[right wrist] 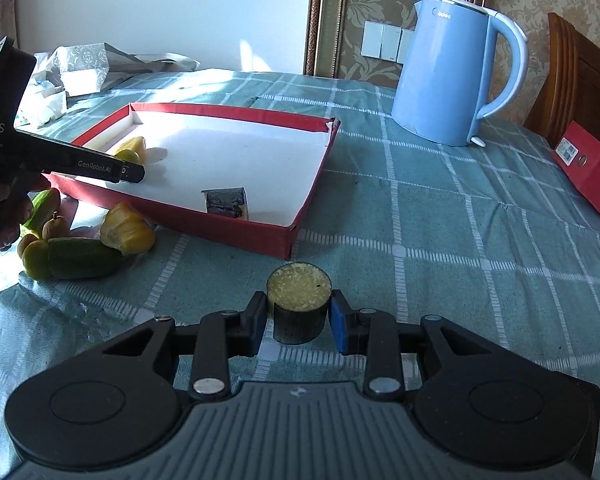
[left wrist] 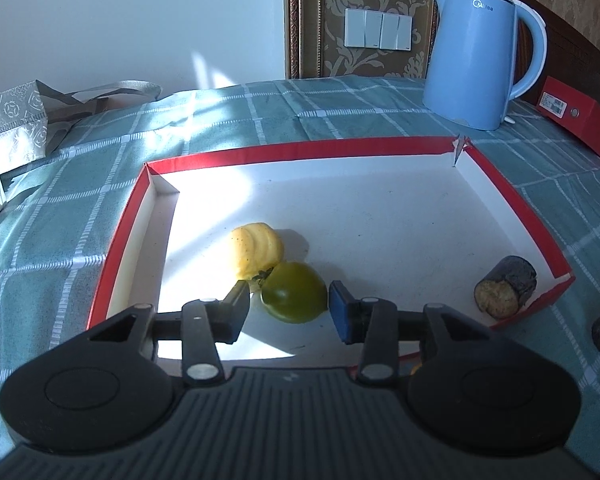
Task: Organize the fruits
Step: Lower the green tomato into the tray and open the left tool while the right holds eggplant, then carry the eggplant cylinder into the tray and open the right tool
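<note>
A green tomato [left wrist: 294, 298] lies on the white floor of the red-rimmed box [left wrist: 116, 248], touching a pale yellow fruit [left wrist: 256, 250] just beyond it. The left claw [left wrist: 288, 308] straddles the tomato, released, its pads clear of the skin. An eggplant chunk [left wrist: 506, 292] sits in the box's near right corner. On the checked tabletop [right wrist: 440, 220], near the box, the right claw [right wrist: 298, 320] is clenched on an upright eggplant piece [right wrist: 300, 308]. Cucumbers [right wrist: 84, 258] and a yellow pepper [right wrist: 128, 230] lie to the left; a blue kettle [right wrist: 448, 76] stands far right.
</note>
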Tool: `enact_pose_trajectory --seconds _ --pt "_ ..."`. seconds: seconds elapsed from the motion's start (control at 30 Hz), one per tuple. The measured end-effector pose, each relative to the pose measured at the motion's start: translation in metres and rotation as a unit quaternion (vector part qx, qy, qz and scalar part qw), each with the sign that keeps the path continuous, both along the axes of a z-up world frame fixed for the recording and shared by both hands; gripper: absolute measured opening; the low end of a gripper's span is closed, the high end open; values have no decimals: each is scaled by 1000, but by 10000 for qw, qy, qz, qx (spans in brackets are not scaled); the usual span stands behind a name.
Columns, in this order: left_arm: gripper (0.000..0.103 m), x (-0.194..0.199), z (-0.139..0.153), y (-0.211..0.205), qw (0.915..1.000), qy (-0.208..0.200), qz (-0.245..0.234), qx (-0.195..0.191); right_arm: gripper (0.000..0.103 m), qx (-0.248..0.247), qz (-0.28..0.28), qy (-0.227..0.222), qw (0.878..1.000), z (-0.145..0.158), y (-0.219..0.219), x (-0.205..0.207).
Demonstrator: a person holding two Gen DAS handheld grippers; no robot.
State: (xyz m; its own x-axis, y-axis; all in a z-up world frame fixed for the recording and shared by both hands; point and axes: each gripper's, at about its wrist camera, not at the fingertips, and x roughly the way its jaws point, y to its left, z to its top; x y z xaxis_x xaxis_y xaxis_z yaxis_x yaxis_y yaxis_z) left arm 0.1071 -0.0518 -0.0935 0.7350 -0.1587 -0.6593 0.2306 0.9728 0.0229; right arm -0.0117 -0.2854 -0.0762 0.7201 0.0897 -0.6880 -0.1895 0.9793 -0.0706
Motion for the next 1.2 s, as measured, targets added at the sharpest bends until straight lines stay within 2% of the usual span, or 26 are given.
enact_pose_trajectory --seconds 0.1,0.2,0.4,0.53,0.6,0.73,0.83,1.1,1.2 --pt "63 -4 5 1 9999 -120 75 36 32 -23 51 -40 10000 2 2 1" --pt "69 -11 11 2 9996 -248 134 74 32 -7 103 -93 9999 5 5 2" --pt "71 -27 21 15 9990 -278 355 -6 32 4 228 -211 9995 13 11 5" --pt "77 -48 30 34 9968 -350 684 -221 32 24 326 -387 9987 25 15 11" --pt "77 -60 33 43 9954 -385 828 -305 32 22 404 -510 9979 32 18 17" --pt "78 -81 32 58 9934 -339 1079 -194 32 -7 585 -625 9963 40 28 32" --pt "78 -96 32 69 9907 -278 1298 -291 32 -8 785 -680 9946 43 39 46" --pt "78 -133 28 82 9864 -90 1621 -263 32 -190 1106 -420 9928 26 71 100" --pt "78 -142 29 83 9851 -38 1698 -258 32 -402 1219 -362 9911 14 82 118"
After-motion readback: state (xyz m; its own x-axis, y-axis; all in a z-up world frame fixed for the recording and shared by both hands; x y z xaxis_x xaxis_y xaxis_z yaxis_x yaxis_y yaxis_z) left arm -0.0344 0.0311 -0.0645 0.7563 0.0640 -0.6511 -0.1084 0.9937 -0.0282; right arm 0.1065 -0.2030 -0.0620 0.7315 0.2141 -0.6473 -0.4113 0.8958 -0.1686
